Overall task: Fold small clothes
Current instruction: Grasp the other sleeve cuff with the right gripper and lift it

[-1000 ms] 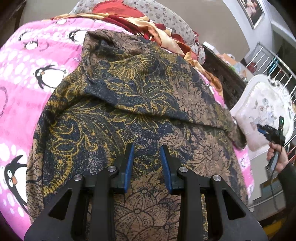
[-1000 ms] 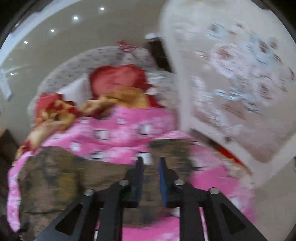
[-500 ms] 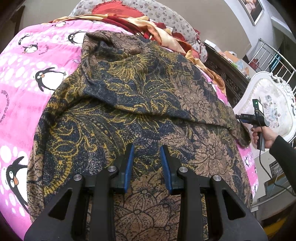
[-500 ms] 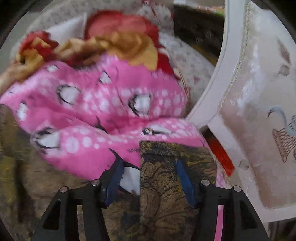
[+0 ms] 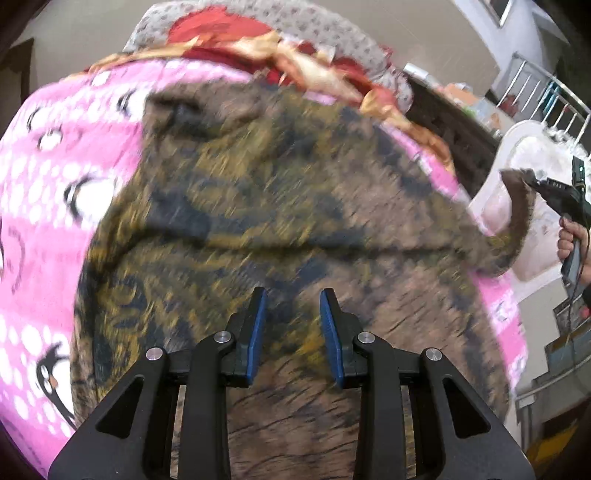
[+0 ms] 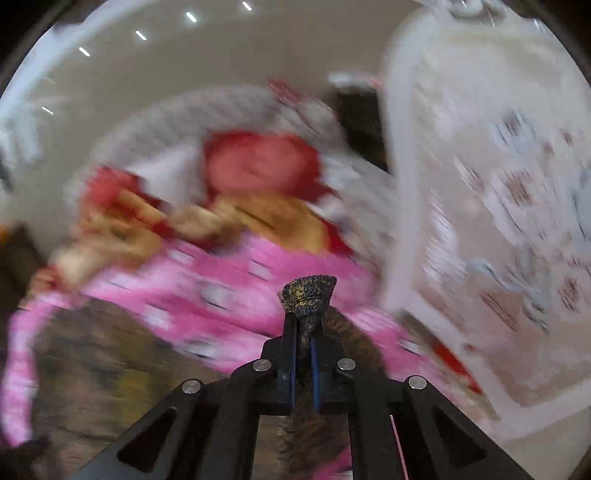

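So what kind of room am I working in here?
Most likely a bedroom. The brown-and-gold patterned garment lies on a bed covered by a pink penguin-print blanket, with a red and grey pillow at the far end and a white padded headboard-like panel alongside.

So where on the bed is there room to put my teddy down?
The bare pink penguin blanket left of the brown patterned garment is free. The bed's middle is covered by that garment, and the head end is crowded with red-and-gold bedding.
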`<state>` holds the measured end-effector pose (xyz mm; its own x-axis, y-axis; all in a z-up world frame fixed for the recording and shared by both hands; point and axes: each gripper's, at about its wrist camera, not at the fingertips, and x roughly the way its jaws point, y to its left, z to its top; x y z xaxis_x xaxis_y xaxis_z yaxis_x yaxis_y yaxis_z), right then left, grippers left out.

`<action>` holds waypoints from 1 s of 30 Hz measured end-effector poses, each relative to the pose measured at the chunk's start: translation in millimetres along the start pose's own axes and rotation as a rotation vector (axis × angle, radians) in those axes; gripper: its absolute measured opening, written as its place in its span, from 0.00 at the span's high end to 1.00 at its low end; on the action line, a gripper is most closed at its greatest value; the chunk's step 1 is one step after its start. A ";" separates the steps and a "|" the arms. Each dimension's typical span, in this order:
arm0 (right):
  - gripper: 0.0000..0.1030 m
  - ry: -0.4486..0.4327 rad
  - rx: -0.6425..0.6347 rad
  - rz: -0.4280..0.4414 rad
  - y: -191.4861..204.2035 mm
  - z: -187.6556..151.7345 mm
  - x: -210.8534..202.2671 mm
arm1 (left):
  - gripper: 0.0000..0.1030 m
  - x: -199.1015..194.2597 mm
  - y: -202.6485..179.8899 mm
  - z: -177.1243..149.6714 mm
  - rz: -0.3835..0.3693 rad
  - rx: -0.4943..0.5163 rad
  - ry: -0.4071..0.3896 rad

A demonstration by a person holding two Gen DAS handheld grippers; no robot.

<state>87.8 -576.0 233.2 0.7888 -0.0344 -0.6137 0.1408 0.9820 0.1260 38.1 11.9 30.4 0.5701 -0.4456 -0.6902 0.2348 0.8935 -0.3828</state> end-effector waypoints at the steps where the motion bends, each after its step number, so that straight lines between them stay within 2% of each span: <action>1: 0.95 -0.025 -0.003 0.073 20.4 2.3 -5.6 | 0.73 -5.1 -2.2 7.1 -0.011 -0.018 -0.020; 4: 0.95 -0.044 -0.047 0.228 83.5 -7.9 1.6 | 0.73 -12.0 -5.2 27.7 -0.057 -0.077 -0.045; 6: 0.95 -0.021 -0.092 0.303 128.4 -28.1 19.6 | 0.69 -10.5 -9.6 45.3 -0.125 -0.120 -0.044; 8: 0.95 0.024 -0.103 0.370 164.1 -56.3 41.4 | 0.47 -3.5 -16.8 62.9 -0.197 -0.135 -0.024; 9: 0.95 0.049 -0.113 0.396 183.1 -77.4 54.6 | 0.47 -0.6 -20.6 68.9 -0.213 -0.139 -0.024; 11: 0.95 0.094 -0.140 0.401 203.7 -114.5 74.6 | 0.47 14.6 -29.0 82.3 -0.263 -0.159 0.008; 14: 0.95 0.153 -0.206 0.346 224.5 -164.0 99.7 | 0.47 44.5 -42.3 94.1 -0.275 -0.179 0.093; 16: 0.94 0.192 -0.229 0.309 229.3 -178.4 103.3 | 0.47 66.1 -54.2 94.8 -0.294 -0.165 0.147; 17: 0.94 0.173 -0.234 0.303 229.2 -177.3 98.9 | 0.47 81.8 -61.9 94.2 -0.319 -0.159 0.185; 19: 0.78 0.133 -0.244 0.273 228.1 -174.6 88.3 | 0.47 102.5 -71.5 93.9 -0.320 -0.159 0.224; 20: 0.48 0.136 -0.250 0.249 227.1 -174.8 86.2 | 0.47 113.5 -77.3 94.0 -0.325 -0.157 0.243; 21: 0.28 0.128 -0.263 0.231 226.1 -180.2 80.1 | 0.47 122.5 -84.2 93.4 -0.340 -0.157 0.265; 24: 0.28 0.124 -0.298 0.213 217.8 -198.6 59.2 | 0.47 147.1 -103.2 89.9 -0.366 -0.111 0.335; 26: 0.28 0.128 -0.273 0.218 208.2 -212.6 43.6 | 0.46 152.7 -108.7 89.3 -0.370 -0.083 0.321; 28: 0.28 0.106 -0.269 0.227 201.2 -231.0 28.4 | 0.46 155.5 -105.1 91.8 -0.402 -0.104 0.311; 30: 0.28 0.086 -0.290 0.176 201.9 -243.2 22.4 | 0.46 157.2 -98.7 93.9 -0.437 -0.147 0.297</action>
<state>-11.6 -333.4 55.4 0.7311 0.1437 -0.6669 -0.1780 0.9839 0.0168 178.5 -141.0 17.4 0.1926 -0.7895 -0.5828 0.2752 0.6136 -0.7401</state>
